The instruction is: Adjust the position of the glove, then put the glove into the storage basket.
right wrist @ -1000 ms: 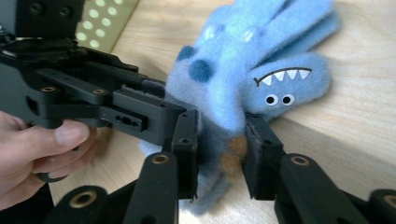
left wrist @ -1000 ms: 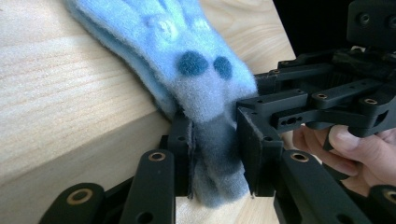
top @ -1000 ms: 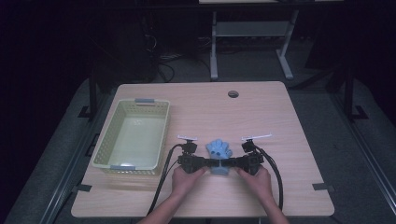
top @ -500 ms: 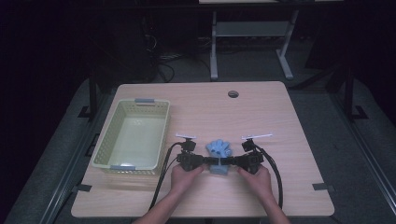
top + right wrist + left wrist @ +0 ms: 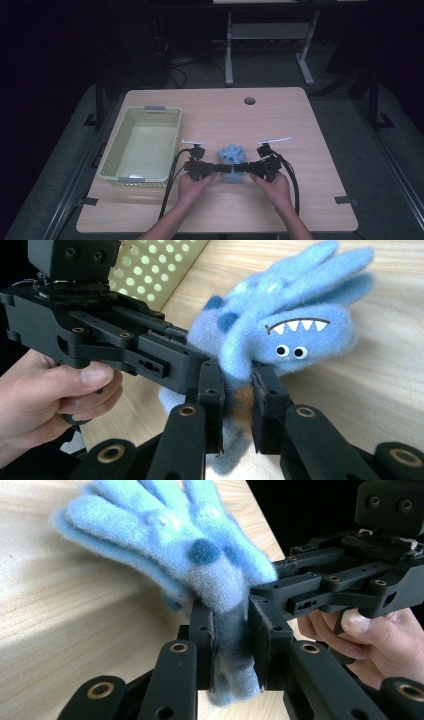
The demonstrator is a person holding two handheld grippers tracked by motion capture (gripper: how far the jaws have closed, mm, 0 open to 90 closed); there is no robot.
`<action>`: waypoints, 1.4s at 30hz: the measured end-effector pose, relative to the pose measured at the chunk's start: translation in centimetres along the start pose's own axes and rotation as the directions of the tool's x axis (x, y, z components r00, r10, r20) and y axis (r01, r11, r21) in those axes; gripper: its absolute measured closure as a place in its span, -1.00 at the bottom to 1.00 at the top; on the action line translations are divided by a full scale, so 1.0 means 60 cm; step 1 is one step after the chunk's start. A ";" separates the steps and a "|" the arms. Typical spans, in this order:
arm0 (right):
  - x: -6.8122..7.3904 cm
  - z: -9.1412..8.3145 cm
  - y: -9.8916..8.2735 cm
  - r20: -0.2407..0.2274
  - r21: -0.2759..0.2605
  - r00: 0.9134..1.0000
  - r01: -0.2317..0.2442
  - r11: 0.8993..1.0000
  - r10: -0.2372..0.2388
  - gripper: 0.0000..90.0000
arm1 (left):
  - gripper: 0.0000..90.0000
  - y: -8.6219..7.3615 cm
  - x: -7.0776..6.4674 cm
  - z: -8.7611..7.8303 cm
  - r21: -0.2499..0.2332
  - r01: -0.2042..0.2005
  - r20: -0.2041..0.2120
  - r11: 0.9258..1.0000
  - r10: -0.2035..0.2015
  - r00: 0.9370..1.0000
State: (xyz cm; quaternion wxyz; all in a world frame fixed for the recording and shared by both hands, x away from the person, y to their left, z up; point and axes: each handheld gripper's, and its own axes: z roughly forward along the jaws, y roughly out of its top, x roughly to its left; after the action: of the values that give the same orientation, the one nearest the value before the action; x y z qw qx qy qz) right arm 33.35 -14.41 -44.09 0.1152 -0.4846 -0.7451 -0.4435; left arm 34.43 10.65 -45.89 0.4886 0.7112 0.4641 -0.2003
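A fuzzy blue glove puppet point(image 5: 232, 154) with white teeth and small eyes lies near the front middle of the wooden table point(image 5: 300, 125). My left gripper point(image 5: 220, 170) comes at it from the left and is shut on its cuff end. In the left gripper view the black pads point(image 5: 202, 645) squeeze the grey-blue cuff of the glove point(image 5: 190, 545). My right gripper point(image 5: 246, 169) comes from the right and is shut on the same end. Its pads point(image 5: 265, 405) pinch the fabric below the face of the glove point(image 5: 280, 325). The jaws of both meet nearly tip to tip.
A pale green plastic basket point(image 5: 107, 160) stands open on the left of the table, its inside bare. A round cable hole point(image 5: 249, 100) sits at the back middle. Black cables point(image 5: 170, 185) trail from both grippers toward the front edge.
The right gripper and the glove's held end have lifted slightly off the table. The left hand has stayed where it was.
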 end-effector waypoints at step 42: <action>0.110 0.008 0.090 -0.047 0.005 0.990 0.136 0.991 -0.135 0.72 | 0.62 0.038 -0.038 -0.133 -0.079 -0.067 0.004 0.995 0.067 0.998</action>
State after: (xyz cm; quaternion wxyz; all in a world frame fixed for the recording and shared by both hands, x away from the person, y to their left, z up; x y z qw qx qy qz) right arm 34.58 -9.21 -37.44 0.1042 -0.4219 -0.7753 -0.4583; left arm 33.92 16.40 -39.54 0.5244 0.7058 0.4458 -0.1678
